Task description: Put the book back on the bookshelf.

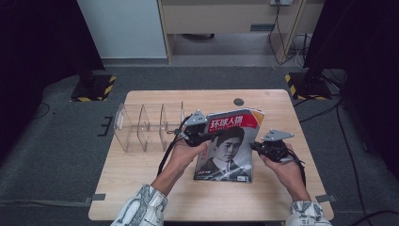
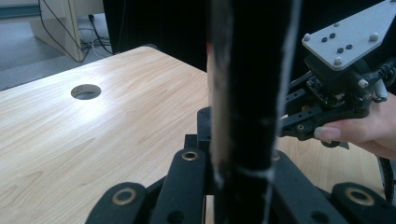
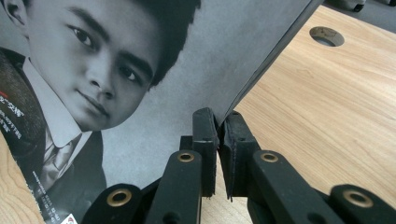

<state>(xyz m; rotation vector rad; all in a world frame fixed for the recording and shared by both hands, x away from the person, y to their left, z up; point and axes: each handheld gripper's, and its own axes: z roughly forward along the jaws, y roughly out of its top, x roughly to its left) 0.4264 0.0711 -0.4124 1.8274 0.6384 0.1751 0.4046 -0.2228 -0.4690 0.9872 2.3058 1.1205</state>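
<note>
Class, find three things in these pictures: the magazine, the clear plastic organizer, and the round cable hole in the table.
magazine [image 1: 234,123]: high view, on its red title band.
clear plastic organizer [image 1: 141,127]: high view, on a middle divider wall.
cable hole [image 1: 238,101]: high view, on the hole's dark centre.

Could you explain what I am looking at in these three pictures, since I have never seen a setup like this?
No robot is involved: a person holds a hand-operated two-jaw gripper in each hand. The high view looks down on a wooden table from above the person. The other two pictures come from small cameras riding on the grippers, looking along their black jaws.

The left gripper and right gripper each pinch an opposite edge of a magazine, its upper end raised, lower edge near the table. In the left gripper view you see the magazine edge-on; in the right gripper view, its cover. A clear plastic divider rack stands on the table's left.
</note>
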